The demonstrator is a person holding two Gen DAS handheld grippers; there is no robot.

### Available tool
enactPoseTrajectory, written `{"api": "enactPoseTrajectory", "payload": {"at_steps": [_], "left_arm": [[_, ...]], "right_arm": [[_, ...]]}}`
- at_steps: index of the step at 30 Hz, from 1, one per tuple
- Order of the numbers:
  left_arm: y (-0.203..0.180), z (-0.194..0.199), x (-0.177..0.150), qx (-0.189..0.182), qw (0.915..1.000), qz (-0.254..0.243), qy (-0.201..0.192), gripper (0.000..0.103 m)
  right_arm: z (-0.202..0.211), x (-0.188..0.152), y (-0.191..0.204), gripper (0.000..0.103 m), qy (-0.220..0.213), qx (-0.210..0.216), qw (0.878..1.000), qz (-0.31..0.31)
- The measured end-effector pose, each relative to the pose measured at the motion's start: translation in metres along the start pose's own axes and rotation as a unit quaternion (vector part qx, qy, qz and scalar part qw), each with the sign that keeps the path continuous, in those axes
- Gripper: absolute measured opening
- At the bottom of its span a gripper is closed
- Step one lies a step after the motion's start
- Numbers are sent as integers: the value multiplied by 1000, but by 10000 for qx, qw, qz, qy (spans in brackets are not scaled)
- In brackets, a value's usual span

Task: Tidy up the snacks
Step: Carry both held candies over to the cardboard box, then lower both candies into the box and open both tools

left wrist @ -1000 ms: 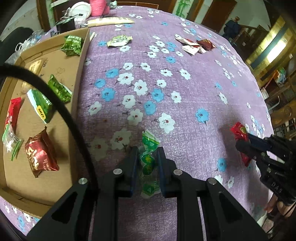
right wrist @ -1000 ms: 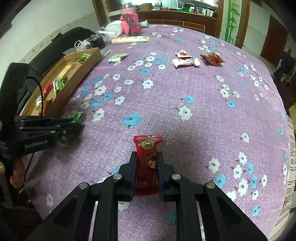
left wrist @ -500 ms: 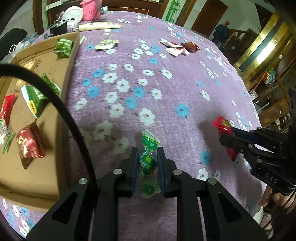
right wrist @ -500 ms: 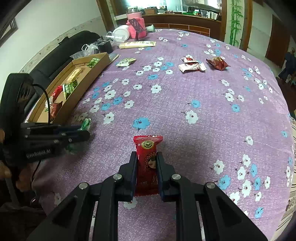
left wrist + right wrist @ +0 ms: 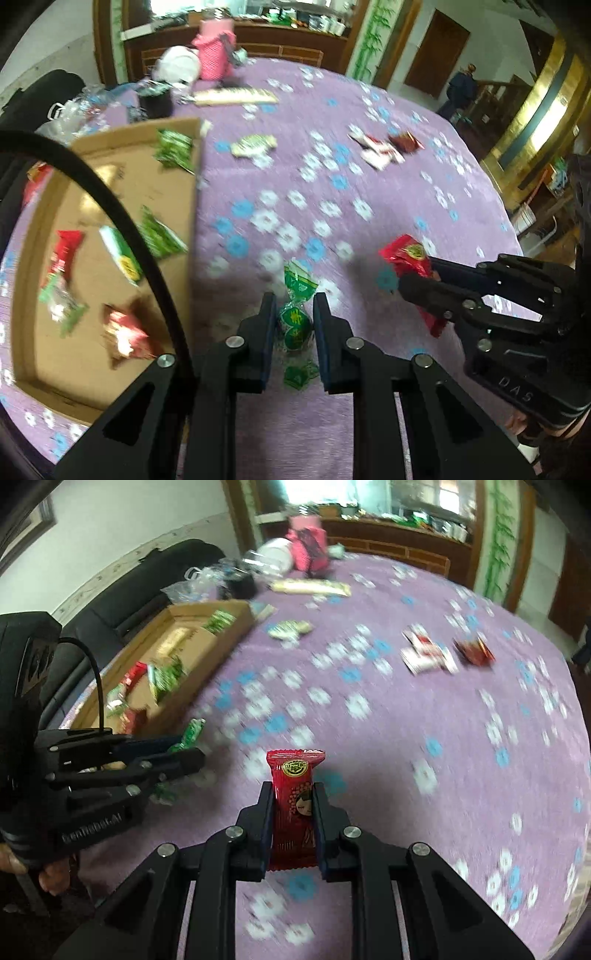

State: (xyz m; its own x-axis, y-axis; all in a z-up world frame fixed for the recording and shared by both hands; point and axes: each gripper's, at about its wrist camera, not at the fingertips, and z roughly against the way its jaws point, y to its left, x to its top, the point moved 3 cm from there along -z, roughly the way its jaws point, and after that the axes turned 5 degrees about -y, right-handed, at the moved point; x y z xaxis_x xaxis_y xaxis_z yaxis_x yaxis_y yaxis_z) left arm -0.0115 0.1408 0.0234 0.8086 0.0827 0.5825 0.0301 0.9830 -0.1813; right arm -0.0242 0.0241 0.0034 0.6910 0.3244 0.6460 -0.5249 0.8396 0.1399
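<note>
My left gripper (image 5: 294, 306) is shut on a green wrapped candy (image 5: 295, 321) and holds it above the purple flowered tablecloth. My right gripper (image 5: 293, 794) is shut on a red snack packet (image 5: 295, 805), also held above the cloth. In the left wrist view the right gripper (image 5: 413, 280) with the red packet (image 5: 406, 254) is close on the right. In the right wrist view the left gripper (image 5: 192, 753) with the green candy (image 5: 192, 733) is on the left. A flat cardboard box (image 5: 92, 402) with several snacks lies left of both; it also shows in the right wrist view (image 5: 236, 635).
Loose snacks lie farther on the cloth: a green-white packet (image 5: 255, 144), white-red packets (image 5: 376, 151) and a dark red packet (image 5: 406, 142). At the far edge are a long beige pack (image 5: 236, 96), a pink container (image 5: 214, 61), a white bowl (image 5: 179, 68) and plastic bags.
Both grippers have risen and tilted up with their snacks still held. They have come closer together, and more of the room beyond the table shows.
</note>
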Motion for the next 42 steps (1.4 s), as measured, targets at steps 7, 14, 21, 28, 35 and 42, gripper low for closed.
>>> {"api": "enactPoseTrajectory", "payload": {"at_steps": [7, 14, 21, 28, 35, 42], "left_arm": [[63, 21, 24, 378, 9977, 448, -332, 22], [145, 22, 45, 889, 9892, 1104, -372, 22], [179, 2, 56, 981, 9853, 1398, -88, 22], [186, -15, 59, 1152, 9811, 1537, 239, 22], [173, -10, 60, 1496, 9801, 1302, 64, 30], [155, 2, 59, 1662, 9806, 1017, -195, 31]], "right_arm": [[-21, 54, 52, 18, -220, 264, 9982, 499], [-59, 95, 96, 18, -211, 588, 9961, 630], [-114, 116, 121, 18, 97, 665, 9958, 614], [-139, 123, 120, 22, 358, 615, 9965, 440], [-124, 118, 113, 41, 316, 679, 9965, 376], [-109, 108, 99, 52, 285, 749, 9965, 219]]}}
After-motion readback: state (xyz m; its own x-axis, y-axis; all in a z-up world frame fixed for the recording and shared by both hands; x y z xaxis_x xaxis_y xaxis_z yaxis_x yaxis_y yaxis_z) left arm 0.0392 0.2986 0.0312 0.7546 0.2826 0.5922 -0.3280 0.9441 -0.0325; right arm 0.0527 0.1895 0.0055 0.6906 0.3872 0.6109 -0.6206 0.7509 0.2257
